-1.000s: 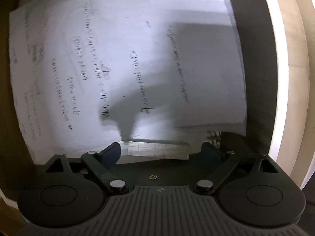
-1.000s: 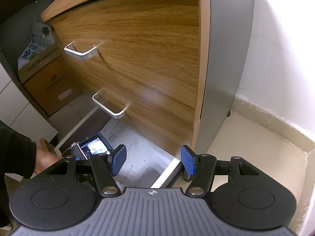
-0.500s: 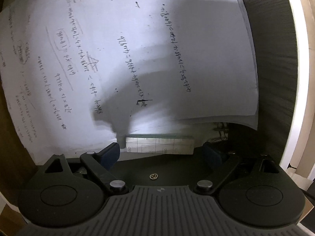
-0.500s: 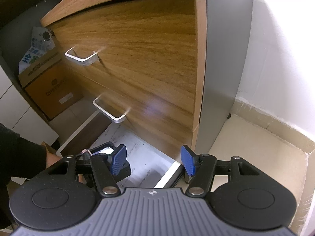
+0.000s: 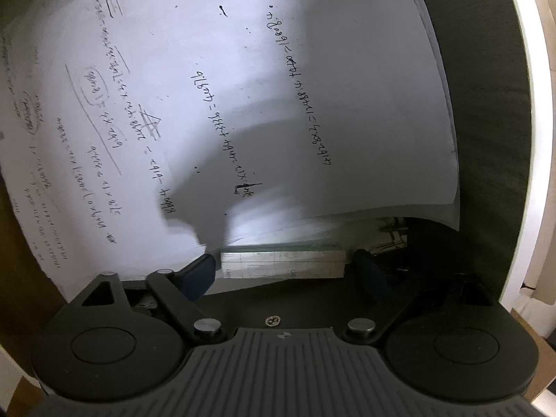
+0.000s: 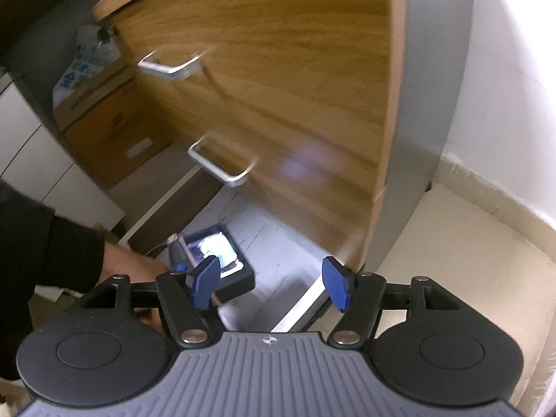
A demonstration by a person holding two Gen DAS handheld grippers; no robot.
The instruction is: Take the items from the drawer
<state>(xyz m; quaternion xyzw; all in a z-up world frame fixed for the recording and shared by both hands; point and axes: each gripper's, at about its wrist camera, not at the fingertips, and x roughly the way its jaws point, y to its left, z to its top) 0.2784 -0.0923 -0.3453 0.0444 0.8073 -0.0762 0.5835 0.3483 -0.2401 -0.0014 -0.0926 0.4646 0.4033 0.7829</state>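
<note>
Deep in the open bottom drawer [image 5: 486,139] lies a sheet of handwritten paper [image 5: 243,87]. A pale oblong block [image 5: 283,263] with faint grid marks rests at the sheet's near edge. My left gripper [image 5: 283,272] points steeply down with the block between its blue pads. Its jaws are closing, and the pads stand just off the block's ends. My right gripper [image 6: 271,283] hovers above the drawer's white rim [image 6: 302,302]. Its jaws are opening slightly and nothing is between them. In the right wrist view a hand [image 6: 128,260] holds the left unit down in the drawer.
Two shut wooden drawer fronts with metal handles [image 6: 170,66] [image 6: 222,166] rise above the open drawer. A cardboard box [image 6: 114,128] stands to the left under the desk. A white wall [image 6: 504,87] and beige floor tiles [image 6: 451,260] lie to the right.
The left gripper has sunk towards the paper, so sheet and block look larger. Its fingers have drawn in towards the block's ends. The right gripper has barely shifted.
</note>
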